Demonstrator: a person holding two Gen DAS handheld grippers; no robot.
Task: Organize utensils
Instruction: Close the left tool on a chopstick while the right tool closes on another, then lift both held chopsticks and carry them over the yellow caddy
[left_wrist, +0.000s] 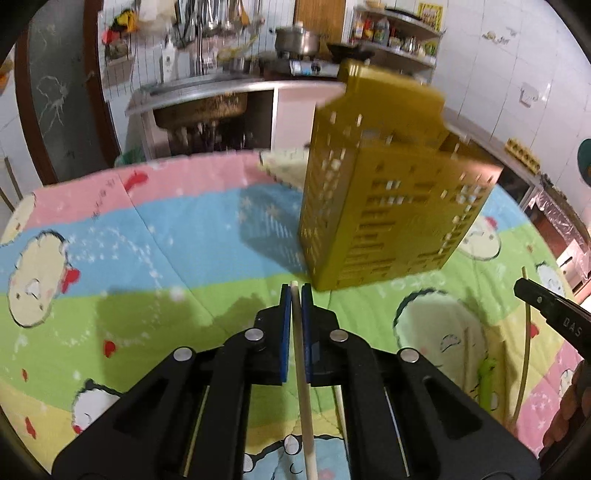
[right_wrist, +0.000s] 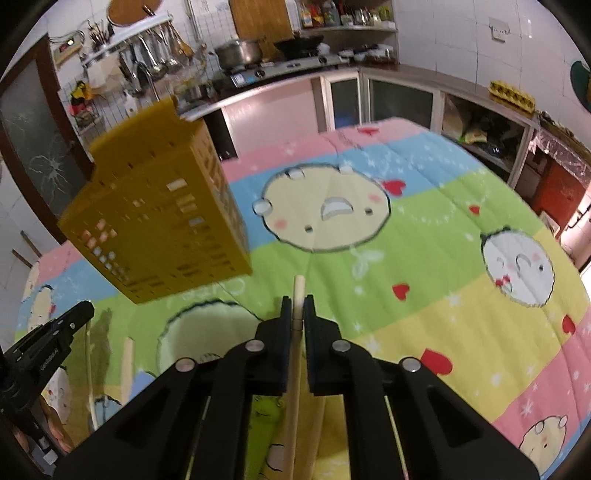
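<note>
One tall mustard-yellow plastic utensil holder with slotted walls (left_wrist: 384, 192) stands upright on a pastel striped cartoon-print quilt (left_wrist: 184, 236) spread over the table; every place below is given relative to that holder; two black two-finger grippers are in play, each clenched on one pale wooden chopstick; the left gripper (left_wrist: 295, 291) sits just in front of the holder's base, its blue-padded jaws pressed tight on a slim cream chopstick (left_wrist: 301, 376) whose blunt tip barely pokes past the pads and whose shaft runs back beneath the tool toward the camera; the right gripper (right_wrist: 297, 304) is in front of the holder and off to its right, jaws likewise squeezed on a second light wooden chopstick (right_wrist: 298, 295), its squared end sticking out a little beyond the fingers; both held sticks are lifted clear of the quilt; on the quilt in front of the holder, between and under the two tools, lie more loose utensils: at least two further pale sticks (right_wrist: 127, 369) and one thin yellowish stick (left_wrist: 524, 347); their exact count cannot be told, since the grippers cover part of them; one bright green frog-shaped plastic piece (left_wrist: 487, 384) lies among them; the holder itself is rectangular, taller than wide, its sides pierced by rows of small oblong slots, blurred in both views; behind the holder runs a kitchen counter (left_wrist: 221, 86) bearing one steel pot (left_wrist: 297, 38).
</note>
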